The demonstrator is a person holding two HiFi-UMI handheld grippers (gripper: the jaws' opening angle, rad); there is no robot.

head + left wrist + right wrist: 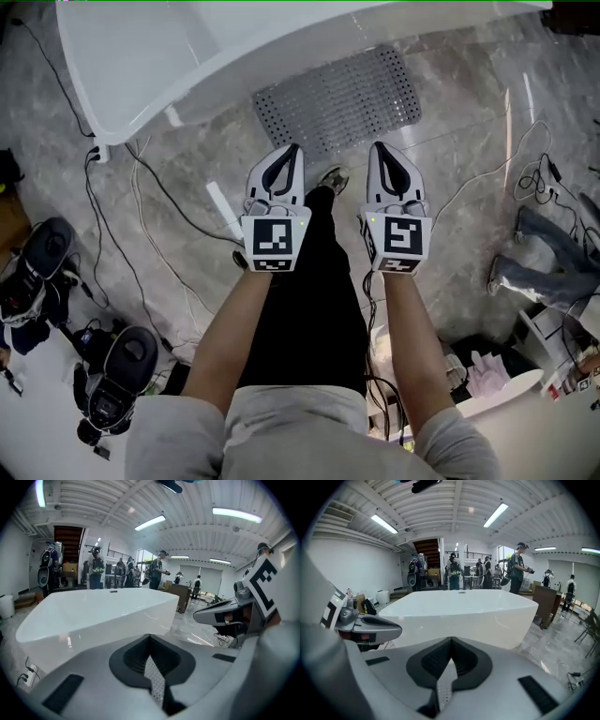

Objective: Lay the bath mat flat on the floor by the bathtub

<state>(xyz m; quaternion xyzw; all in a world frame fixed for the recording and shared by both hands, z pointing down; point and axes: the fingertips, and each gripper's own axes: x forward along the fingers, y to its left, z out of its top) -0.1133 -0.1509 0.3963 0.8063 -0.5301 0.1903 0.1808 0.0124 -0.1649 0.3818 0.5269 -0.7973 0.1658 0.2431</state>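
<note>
The grey perforated bath mat [339, 101] lies spread flat on the marble floor beside the white bathtub [141, 66]. My left gripper [292, 150] and right gripper [380, 148] are held side by side above the mat's near edge, both shut and empty. In the left gripper view the closed jaws [150, 637] point at the bathtub [93, 616], and a strip of mat [155, 682] shows below through the slit. The right gripper view shows the same: shut jaws [451, 640], the tub [464, 611] ahead, and a sliver of mat [443, 693] underneath.
Cables run over the floor from a power strip [98, 150] at the tub's left end. Black bags [42, 262] [117, 375] sit at the left, and a white stick [225, 211] lies beside my leg. Folded jeans [553, 253] and clutter lie at the right. Several people [159, 569] stand beyond the tub.
</note>
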